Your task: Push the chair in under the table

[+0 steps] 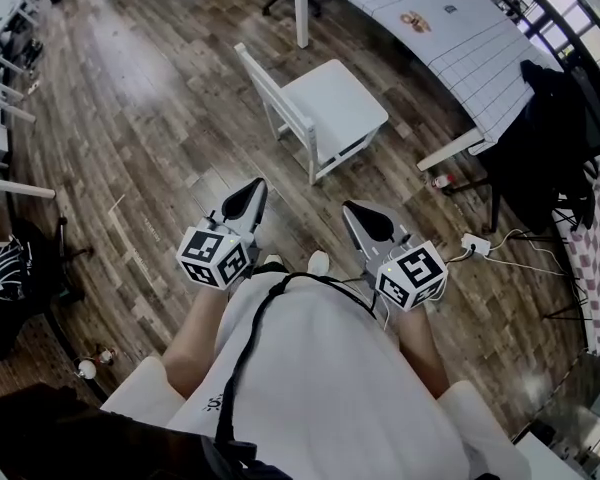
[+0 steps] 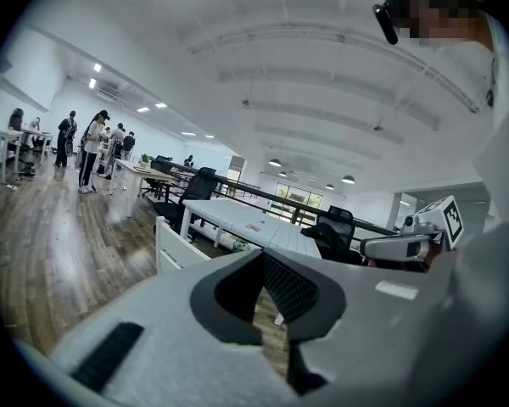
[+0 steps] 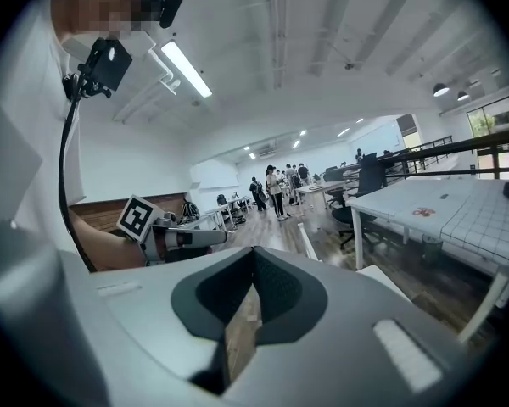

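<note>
Though left claw (image 1: 252, 190) and right claw (image 1: 354, 212) both clenched, empty, chair (image 1: 332, 103) sits ahead, well apart; backrest (image 1: 272, 90) nearer left claw; worktop (image 1: 460, 43) beyond, up-right.

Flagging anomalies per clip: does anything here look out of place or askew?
The white chair stands apart from the white table, turned at an angle to its edge, not tucked under. Nothing looks spilled or damaged.

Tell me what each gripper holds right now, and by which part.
Nothing. The left gripper and the right gripper are both shut and empty, short of the white chair ahead.
</note>
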Tool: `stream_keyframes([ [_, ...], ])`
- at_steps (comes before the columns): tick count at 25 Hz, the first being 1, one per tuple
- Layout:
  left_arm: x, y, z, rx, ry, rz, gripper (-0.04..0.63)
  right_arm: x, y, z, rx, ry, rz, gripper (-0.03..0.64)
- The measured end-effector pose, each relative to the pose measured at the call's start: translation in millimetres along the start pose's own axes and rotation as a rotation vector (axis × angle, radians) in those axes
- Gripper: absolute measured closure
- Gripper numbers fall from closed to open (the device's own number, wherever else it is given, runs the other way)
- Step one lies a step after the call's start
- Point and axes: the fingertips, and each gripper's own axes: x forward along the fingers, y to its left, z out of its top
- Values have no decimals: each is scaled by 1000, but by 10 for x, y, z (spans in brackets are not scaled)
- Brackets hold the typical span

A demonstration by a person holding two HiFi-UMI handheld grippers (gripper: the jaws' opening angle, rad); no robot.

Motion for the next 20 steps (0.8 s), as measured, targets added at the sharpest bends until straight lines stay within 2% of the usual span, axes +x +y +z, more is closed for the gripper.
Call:
stream_keyframes([
  [9, 99, -98, -36, -11, -15, 44, 588, -140, -213, -55, -3, 23, 21, 611],
  [20, 325, -106, -23, 6, 11, 23, 588, -51, -373, -58, 16, 35, 33, 611],
])
